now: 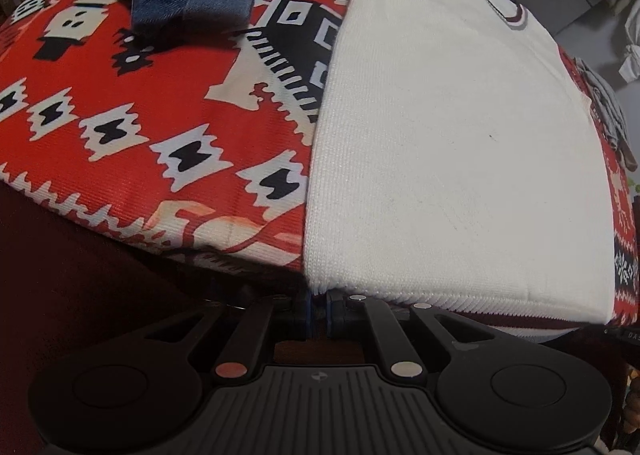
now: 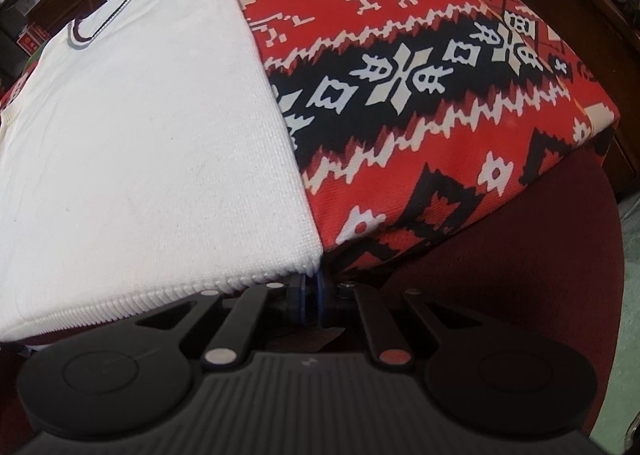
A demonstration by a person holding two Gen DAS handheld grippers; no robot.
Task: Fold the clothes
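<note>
Two grippers, left [image 1: 318, 309] and right [image 2: 310, 297], apparently pinch the white sweater's [image 1: 440, 135] hem corners, jaws nearly closed, ready to fold it upward.

Both cameras sit low at the near edge of the red patterned blanket [image 1: 120, 135], looking forward across it. The left wrist view is close to the near left corner of the white sweater [image 1: 440, 155], facing far and slightly right. The right wrist view is close to its near right corner, facing far and slightly left. Both views share the sweater.
</note>
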